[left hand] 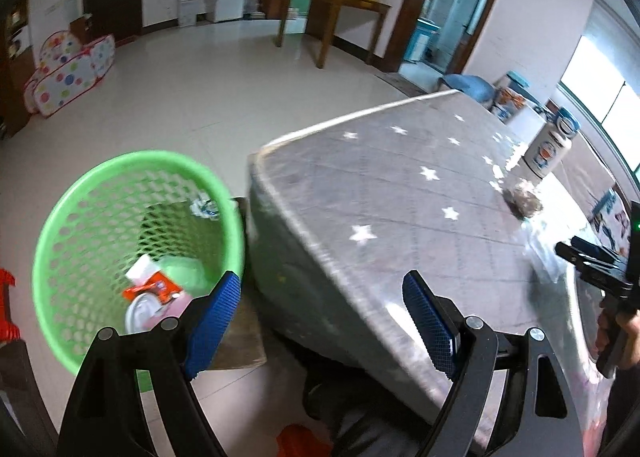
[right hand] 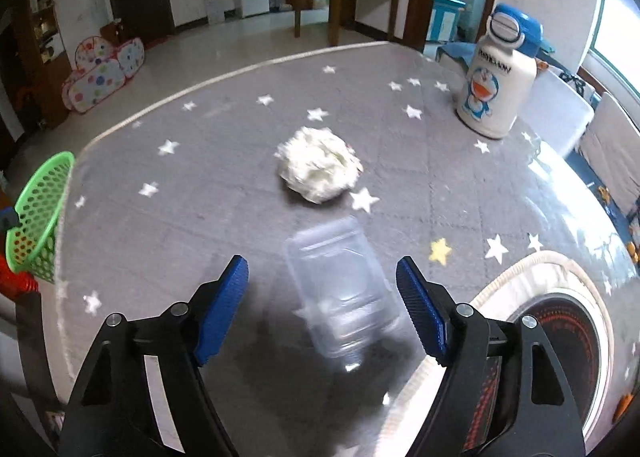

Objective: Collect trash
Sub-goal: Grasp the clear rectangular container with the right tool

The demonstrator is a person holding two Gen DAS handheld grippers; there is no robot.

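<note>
A green mesh basket (left hand: 60,241) stands on the floor beside the table corner, holding an orange wrapper (left hand: 154,289) and other scraps; its rim shows in the right wrist view (right hand: 38,197). My left gripper (left hand: 322,291) is open and empty above the table edge, next to the basket. My right gripper (right hand: 322,277) is open, its fingers on either side of a clear plastic box (right hand: 344,293) lying on the table. A crumpled white paper ball (right hand: 318,169) lies beyond the box; it also shows in the left wrist view (left hand: 524,197).
The table (right hand: 200,217) has a grey star-patterned cover. A white Doraemon bottle (right hand: 494,85) with a blue lid stands at the far right. A round induction cooker (right hand: 568,329) sits near right. A red object (left hand: 8,305) is left of the basket.
</note>
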